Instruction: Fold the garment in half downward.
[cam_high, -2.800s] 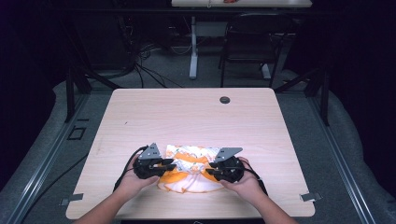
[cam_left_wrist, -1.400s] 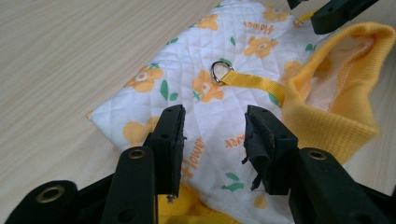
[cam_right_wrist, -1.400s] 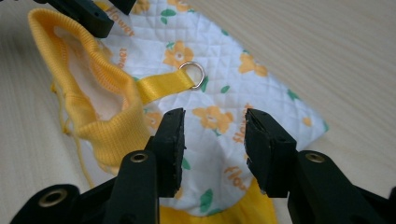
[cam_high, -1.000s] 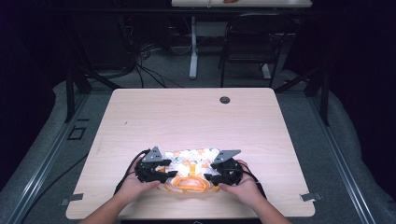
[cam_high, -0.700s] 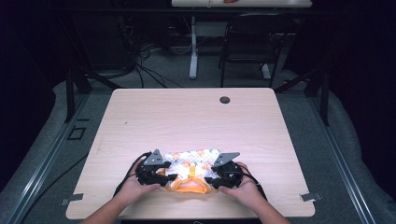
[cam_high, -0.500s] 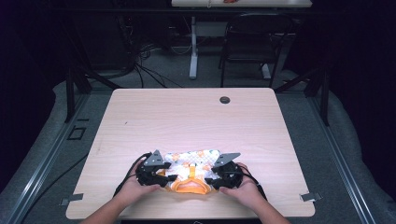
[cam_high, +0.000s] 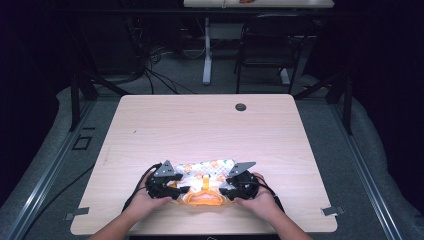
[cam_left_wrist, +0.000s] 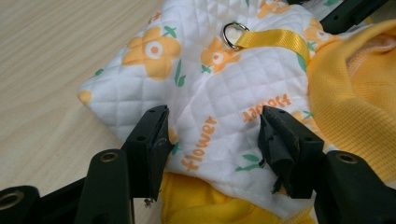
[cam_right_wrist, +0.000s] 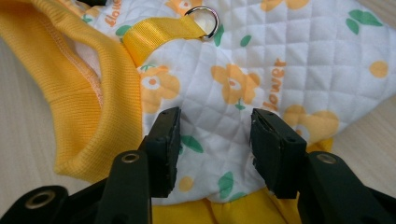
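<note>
A small white quilted garment (cam_high: 207, 172) with orange flowers lies near the table's front edge. It has a yellow ribbed collar (cam_high: 202, 198) and a yellow strap ending in a metal ring (cam_left_wrist: 232, 35). My left gripper (cam_high: 181, 190) sits at its left end, jaws wide over the quilted cloth (cam_left_wrist: 219, 93), not pinching it. My right gripper (cam_high: 226, 192) sits at its right end. Its jaws have just been closing a little, with white quilted cloth (cam_right_wrist: 243, 70) between them and gaps at the pads. The ring (cam_right_wrist: 205, 21) and collar (cam_right_wrist: 70, 93) lie ahead of the right gripper (cam_right_wrist: 215, 135).
The light wooden table (cam_high: 200, 125) stretches away behind the garment, with a dark round grommet (cam_high: 241, 106) near its far edge. A black chair (cam_high: 272, 45) and cables stand on the floor beyond. Tape marks (cam_high: 331, 211) sit at the front corners.
Since the earliest frame the garment has gone from a flat round spread to a narrower bundle with the yellow collar at the near edge. Both hands have drawn slightly nearer the front edge.
</note>
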